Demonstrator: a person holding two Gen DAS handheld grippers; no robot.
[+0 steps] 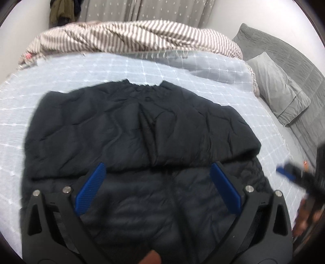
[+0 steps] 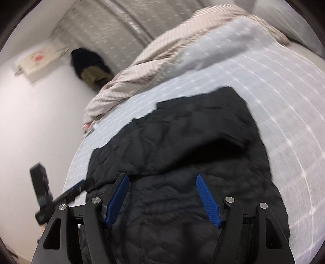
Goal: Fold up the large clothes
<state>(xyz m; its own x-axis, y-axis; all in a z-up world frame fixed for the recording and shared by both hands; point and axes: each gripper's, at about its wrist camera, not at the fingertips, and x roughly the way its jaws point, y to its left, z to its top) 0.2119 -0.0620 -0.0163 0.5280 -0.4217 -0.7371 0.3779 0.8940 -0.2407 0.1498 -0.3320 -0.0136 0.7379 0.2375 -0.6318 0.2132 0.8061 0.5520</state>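
Note:
A black quilted jacket lies on the light blue checked bed cover, one layer folded over another with a fold edge running across it. My left gripper hovers over the near part of the jacket, its blue pads wide apart with nothing between them. In the right wrist view the same jacket fills the middle. My right gripper is open above it and grips nothing. The right gripper's blue tip shows blurred at the right edge of the left wrist view. The left gripper appears at the jacket's left side.
A bunched striped duvet lies along the far side of the bed. A grey pillow and a grey quilted headboard stand at the right. Clothes hang by the curtains. A white wall borders the bed's left.

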